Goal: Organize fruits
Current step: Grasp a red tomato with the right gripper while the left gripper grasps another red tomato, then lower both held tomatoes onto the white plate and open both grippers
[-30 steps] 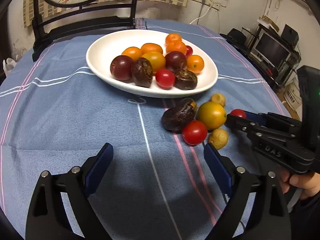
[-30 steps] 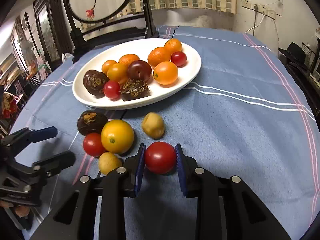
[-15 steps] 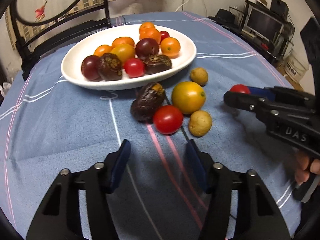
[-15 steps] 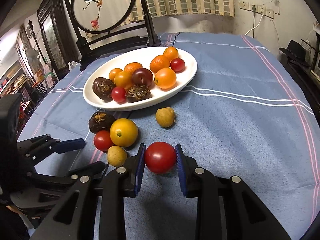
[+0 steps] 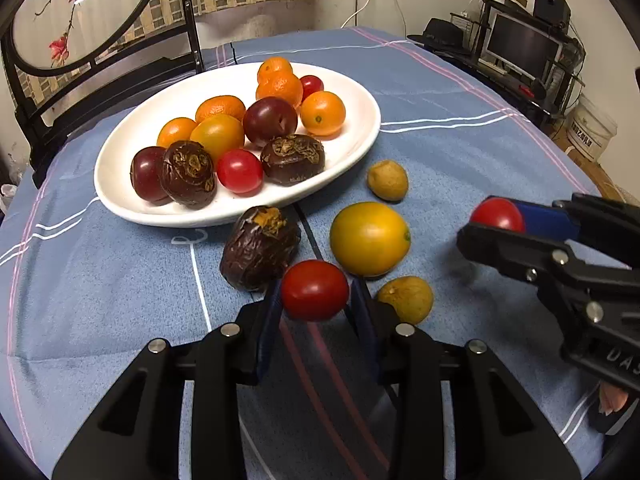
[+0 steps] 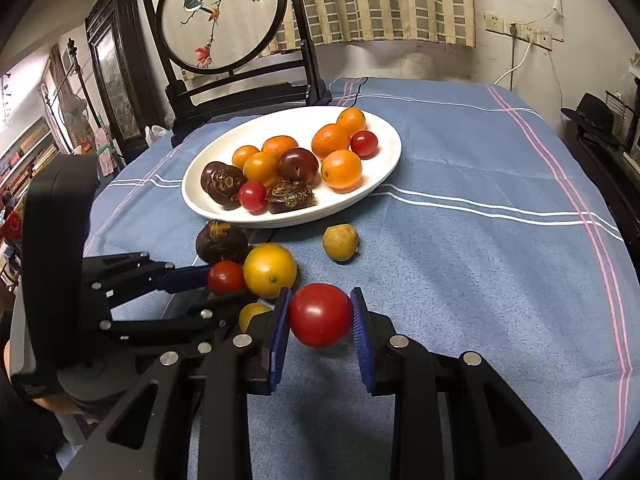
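Note:
A white oval plate (image 5: 360, 148) (image 6: 384, 176) holds several oranges, plums, tomatoes and wrinkled passion fruits. In front of it on the blue cloth lie a dark passion fruit (image 5: 260, 248), a yellow-orange fruit (image 5: 368, 238) and two small tan fruits (image 5: 387, 180) (image 5: 406, 298). My left gripper (image 5: 314, 300) is shut on a red tomato (image 5: 314, 290) (image 6: 225, 277) among this group. My right gripper (image 6: 320, 322) is shut on another red tomato (image 6: 320, 320) (image 5: 497, 216), held above the cloth to the right of the group.
A black chair with a round painted panel (image 6: 224, 16) stands behind the table. A desk with a monitor (image 5: 520, 46) and a white bucket (image 5: 592, 128) are off the right edge. Open blue cloth (image 6: 480, 264) stretches to the right of the plate.
My left gripper moved forward to the loose tomato and closed its fingers on it. My right gripper lifted its tomato higher above the cloth.

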Tool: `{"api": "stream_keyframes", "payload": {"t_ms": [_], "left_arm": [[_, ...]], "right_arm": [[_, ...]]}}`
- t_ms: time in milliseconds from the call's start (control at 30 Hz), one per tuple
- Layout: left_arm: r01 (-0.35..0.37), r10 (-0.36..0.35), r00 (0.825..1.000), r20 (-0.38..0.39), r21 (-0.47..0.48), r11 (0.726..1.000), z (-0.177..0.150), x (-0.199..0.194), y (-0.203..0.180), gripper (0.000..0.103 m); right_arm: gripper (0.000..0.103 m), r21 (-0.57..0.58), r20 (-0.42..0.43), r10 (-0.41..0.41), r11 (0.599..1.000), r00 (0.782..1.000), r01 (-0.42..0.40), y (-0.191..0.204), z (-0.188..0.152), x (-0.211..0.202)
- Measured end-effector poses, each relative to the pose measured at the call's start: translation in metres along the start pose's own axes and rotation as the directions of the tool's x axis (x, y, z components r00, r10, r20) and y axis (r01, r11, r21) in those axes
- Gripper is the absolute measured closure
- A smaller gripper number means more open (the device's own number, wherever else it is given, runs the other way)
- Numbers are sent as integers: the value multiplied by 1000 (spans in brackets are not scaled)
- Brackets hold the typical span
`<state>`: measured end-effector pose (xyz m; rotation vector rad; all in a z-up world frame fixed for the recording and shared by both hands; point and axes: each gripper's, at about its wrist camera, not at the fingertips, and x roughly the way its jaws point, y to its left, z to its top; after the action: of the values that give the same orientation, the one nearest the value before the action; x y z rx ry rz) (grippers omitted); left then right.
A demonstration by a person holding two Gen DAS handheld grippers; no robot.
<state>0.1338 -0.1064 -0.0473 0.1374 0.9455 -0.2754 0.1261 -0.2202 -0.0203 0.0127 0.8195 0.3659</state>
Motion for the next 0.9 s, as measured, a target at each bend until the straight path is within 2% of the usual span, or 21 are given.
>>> {"api": "stream_keyframes", "payload": {"t_ms": [67, 233, 467, 567, 767, 900], "left_arm": [[-3, 3, 1000, 8, 11, 1000, -1, -1, 0, 72], [10, -10, 1000, 24, 24, 1000, -6, -14, -2, 72], [55, -58, 991, 120, 26, 998, -10, -62, 6, 72], [68, -67, 986, 152, 1, 998, -4, -79, 18, 73], [30, -27, 977, 212, -11, 999, 24, -95, 38, 73], [-17, 30, 971, 236, -58, 998, 51, -88, 57, 73]], "right_arm": [[73, -1, -2, -2, 1000, 1000, 2, 0, 0, 1], [73, -2, 5, -9, 1000, 1000, 9, -1, 0, 0], [73, 9, 65, -10, 1000, 998, 10, -1, 2, -4], [73, 51, 53, 7, 999, 999, -9, -6, 5, -2], [73, 7, 115, 37, 999, 993, -38, 15, 36, -14], [73, -56, 124, 54, 997, 991, -47, 34, 66, -1]]}}
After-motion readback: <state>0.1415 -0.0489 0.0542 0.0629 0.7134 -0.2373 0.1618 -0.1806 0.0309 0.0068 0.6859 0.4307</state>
